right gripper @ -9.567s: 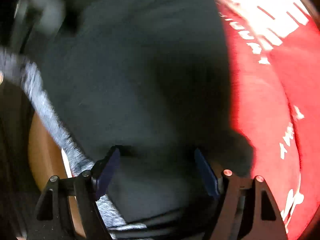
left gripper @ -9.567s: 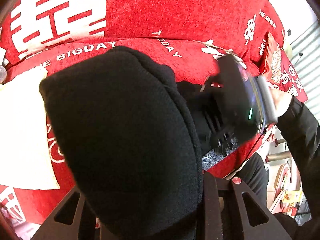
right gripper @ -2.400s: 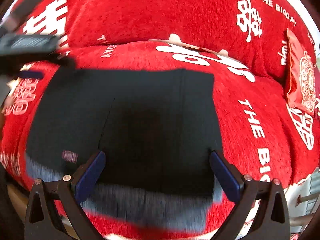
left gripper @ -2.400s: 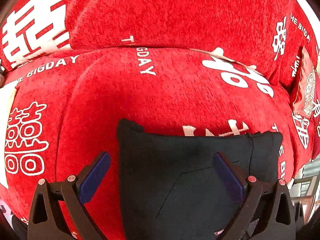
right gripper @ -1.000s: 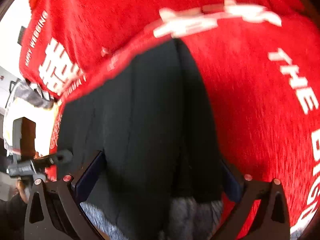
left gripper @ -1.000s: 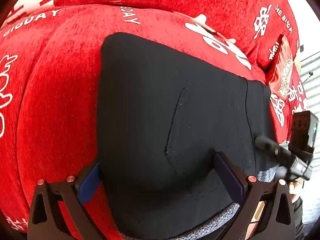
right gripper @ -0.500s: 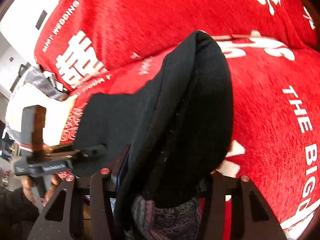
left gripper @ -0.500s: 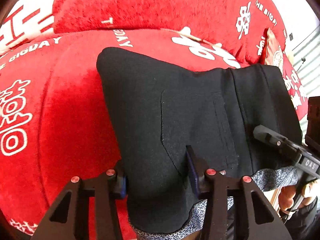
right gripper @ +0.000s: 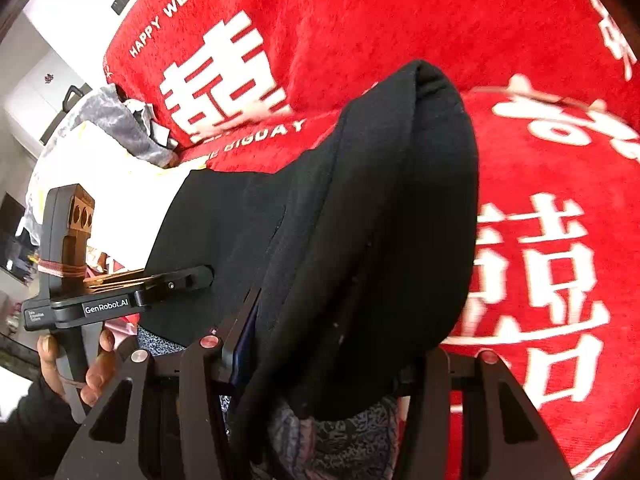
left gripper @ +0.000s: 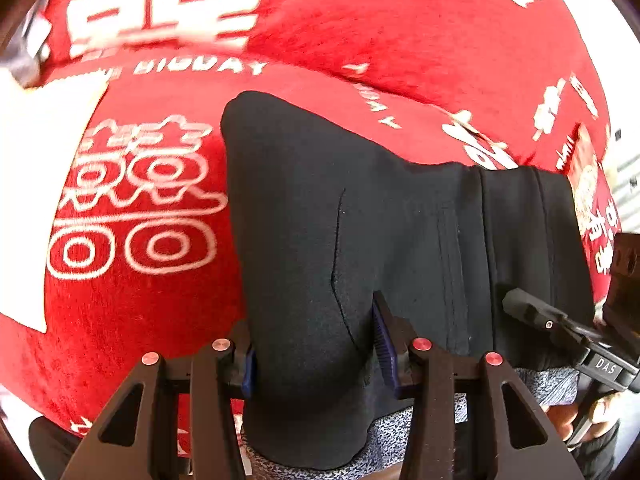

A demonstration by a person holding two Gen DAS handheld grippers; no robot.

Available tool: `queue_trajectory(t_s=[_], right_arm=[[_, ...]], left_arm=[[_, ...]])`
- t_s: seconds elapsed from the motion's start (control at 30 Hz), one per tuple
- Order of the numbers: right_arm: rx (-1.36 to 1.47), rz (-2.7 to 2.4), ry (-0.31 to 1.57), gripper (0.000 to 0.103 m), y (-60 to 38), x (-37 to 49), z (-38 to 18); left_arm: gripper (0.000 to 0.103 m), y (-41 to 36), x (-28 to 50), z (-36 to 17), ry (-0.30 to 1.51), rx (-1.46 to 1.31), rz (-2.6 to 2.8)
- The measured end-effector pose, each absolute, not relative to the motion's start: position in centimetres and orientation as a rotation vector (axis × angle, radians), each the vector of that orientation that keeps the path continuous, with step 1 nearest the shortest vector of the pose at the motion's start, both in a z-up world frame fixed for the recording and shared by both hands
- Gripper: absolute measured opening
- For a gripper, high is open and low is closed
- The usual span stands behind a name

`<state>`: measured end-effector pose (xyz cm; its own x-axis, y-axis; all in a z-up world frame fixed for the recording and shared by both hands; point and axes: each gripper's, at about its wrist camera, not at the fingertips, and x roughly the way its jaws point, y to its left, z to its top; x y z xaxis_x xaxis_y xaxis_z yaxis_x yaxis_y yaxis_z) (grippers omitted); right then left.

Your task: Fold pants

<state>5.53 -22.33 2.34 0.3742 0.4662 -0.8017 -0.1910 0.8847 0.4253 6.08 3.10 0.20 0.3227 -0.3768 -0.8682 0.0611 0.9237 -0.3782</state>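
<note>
The black pants (left gripper: 400,232) with a grey speckled waistband (left gripper: 400,428) are folded into a thick bundle and held above the red sofa. My left gripper (left gripper: 314,344) is shut on the bundle's near left edge. My right gripper (right gripper: 320,356) is shut on its right edge, where the pants (right gripper: 380,220) rise in a hump in front of the camera. The right gripper also shows in the left wrist view (left gripper: 560,328), and the left gripper shows in the right wrist view (right gripper: 120,296).
A red sofa cover (left gripper: 360,40) with white characters and "THE BIGDAY" print lies under and behind the pants. A white cloth (left gripper: 36,200) lies on the seat to the left. A red cushion (left gripper: 592,196) sits at the right. Grey fabric (right gripper: 116,116) is piled at the sofa's left end.
Both grippers went from open over the flat pants to shut on the near edge. They have lifted the bundle off the seat, and it now hangs between them.
</note>
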Motion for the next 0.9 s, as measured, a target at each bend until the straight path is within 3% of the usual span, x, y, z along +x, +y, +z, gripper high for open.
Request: queue_trajectory(t_s=[0.07,0.13,0.23,0.37,0.6,0.9], right_arm=[[0.279,0.41,1.149,0.056,-21.4,6.3,0.7],[0.25,0.361,1.169,0.061,-21.2,6.5,-0.6],[0.299,0.307,1.21,0.076,-22.5,6.7,-1.4],[0.308,0.22,1.167,0.079,-24.6,5.6,1.1],[-0.012,0.305,1.008,0.083,-19.0,0.3,7.2],[-0.219,0.332,1.145,0.083,-15.7,-2.0,0.8]], left_arm=[[0.048,3.9,6.6,-1.8,1.253,-0.332,-0.286],[0.066,4.3,6.6,-3.7,1.269,-0.339,-0.276],[0.075,5.4,6.4,-4.5,1.275,-0.39,-0.256],[0.075,7.1,5.5,-3.4,1.264,-0.394,-0.208],[0.075,6.4,1.6,1.1,1.126,-0.318,-0.26],[0.075,2.2,1.1,-2.2,1.188,-0.223,-0.352]])
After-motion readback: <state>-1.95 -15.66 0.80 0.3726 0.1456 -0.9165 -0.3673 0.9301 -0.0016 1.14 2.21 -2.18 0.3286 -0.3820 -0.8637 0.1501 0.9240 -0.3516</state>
